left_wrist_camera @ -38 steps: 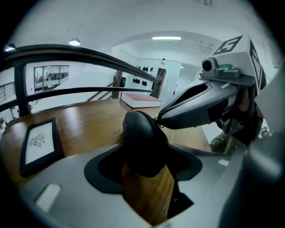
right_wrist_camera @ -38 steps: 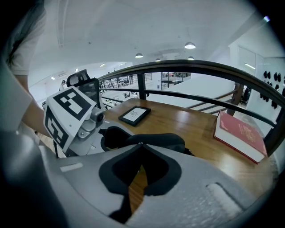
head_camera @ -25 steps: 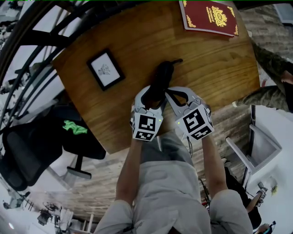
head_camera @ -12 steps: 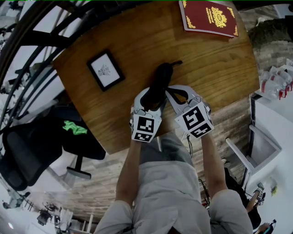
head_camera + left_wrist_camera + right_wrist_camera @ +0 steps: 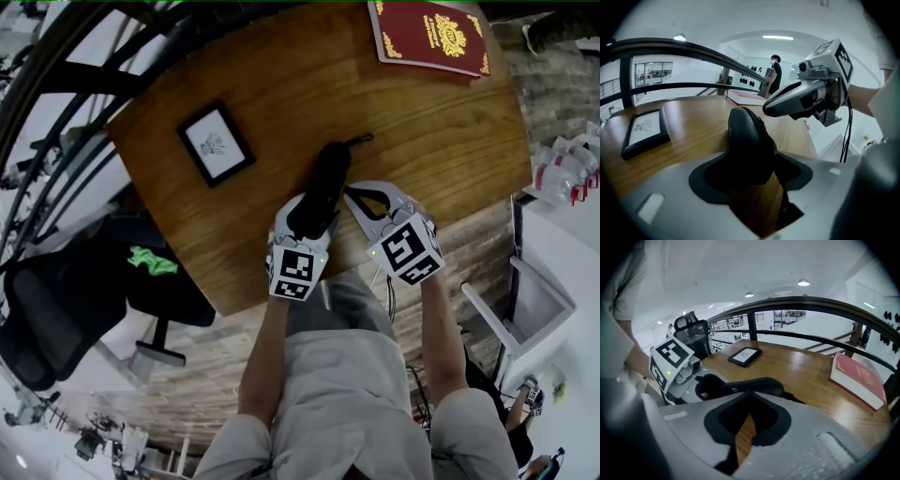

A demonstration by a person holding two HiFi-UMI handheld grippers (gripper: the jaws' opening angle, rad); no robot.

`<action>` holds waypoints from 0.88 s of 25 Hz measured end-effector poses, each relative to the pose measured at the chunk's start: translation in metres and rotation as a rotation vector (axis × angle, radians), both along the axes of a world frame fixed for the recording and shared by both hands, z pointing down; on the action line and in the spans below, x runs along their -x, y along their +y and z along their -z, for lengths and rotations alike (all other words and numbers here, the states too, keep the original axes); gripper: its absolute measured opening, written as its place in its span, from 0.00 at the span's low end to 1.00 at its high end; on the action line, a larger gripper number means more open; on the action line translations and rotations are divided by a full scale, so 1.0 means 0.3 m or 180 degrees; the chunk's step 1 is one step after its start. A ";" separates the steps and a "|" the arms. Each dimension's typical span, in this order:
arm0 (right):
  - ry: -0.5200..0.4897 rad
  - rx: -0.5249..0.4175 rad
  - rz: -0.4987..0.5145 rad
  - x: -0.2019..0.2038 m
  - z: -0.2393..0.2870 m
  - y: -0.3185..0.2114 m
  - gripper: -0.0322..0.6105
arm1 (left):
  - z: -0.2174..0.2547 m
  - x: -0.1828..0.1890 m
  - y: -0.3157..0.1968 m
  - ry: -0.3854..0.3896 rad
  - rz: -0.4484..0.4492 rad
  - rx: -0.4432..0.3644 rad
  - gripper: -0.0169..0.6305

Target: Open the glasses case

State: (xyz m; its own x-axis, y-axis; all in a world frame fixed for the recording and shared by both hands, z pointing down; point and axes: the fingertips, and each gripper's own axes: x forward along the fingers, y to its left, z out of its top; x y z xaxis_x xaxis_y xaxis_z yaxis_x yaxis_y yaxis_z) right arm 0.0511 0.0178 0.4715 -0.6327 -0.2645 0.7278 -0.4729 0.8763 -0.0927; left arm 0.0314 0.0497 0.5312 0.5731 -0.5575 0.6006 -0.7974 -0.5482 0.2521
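Note:
A black glasses case point(image 5: 324, 172) lies lengthwise on the wooden table point(image 5: 450, 141), its cord pointing to the far right. My left gripper point(image 5: 309, 208) holds the case's near end, jaws wide and pads pressed on both flanks. From the left gripper view the case point(image 5: 745, 136) fills the gap in that gripper point(image 5: 750, 161). My right gripper point(image 5: 349, 194) is shut with nothing in it, its tip just right of the case. In the right gripper view the closed tips point(image 5: 749, 395) sit in front of the case point(image 5: 754, 383), with the left gripper point(image 5: 701, 383) at its left end.
A small black-framed picture point(image 5: 216, 142) lies to the left on the table, and a red book point(image 5: 429, 33) at the far right corner. The near table edge runs just under both grippers. A black office chair point(image 5: 56, 309) stands on the floor at left, and a curved railing rims the far side.
The left gripper has drawn back toward the person, and the case has slid along with it. The right gripper has barely shifted.

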 end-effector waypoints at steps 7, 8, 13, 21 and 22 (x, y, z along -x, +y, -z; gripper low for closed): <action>-0.0179 -0.0067 0.0340 0.070 0.010 0.056 0.22 | 0.004 0.003 0.001 -0.0015 -0.0033 -0.0001 0.49; -0.0131 -0.0067 0.0390 0.072 -0.001 0.059 0.22 | 0.003 0.002 0.002 -0.0015 -0.0035 0.0002 0.49; -0.0103 0.0029 0.0470 0.077 -0.023 0.067 0.16 | -0.002 0.004 -0.001 -0.0028 -0.0050 0.0023 0.49; 0.0071 -0.0063 0.0410 0.085 -0.024 0.069 0.06 | 0.001 0.006 -0.018 0.0052 0.0029 0.0042 0.49; 0.0113 -0.0113 0.0409 0.085 -0.022 0.066 0.06 | 0.004 0.007 -0.019 0.0064 0.0039 0.0034 0.49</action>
State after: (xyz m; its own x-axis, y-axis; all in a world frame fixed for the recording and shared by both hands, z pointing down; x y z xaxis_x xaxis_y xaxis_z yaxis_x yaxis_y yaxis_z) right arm 0.0257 0.0377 0.4780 -0.6369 -0.2089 0.7421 -0.3590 0.9322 -0.0457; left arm 0.0292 0.0440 0.5299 0.5784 -0.5581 0.5950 -0.7987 -0.5357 0.2739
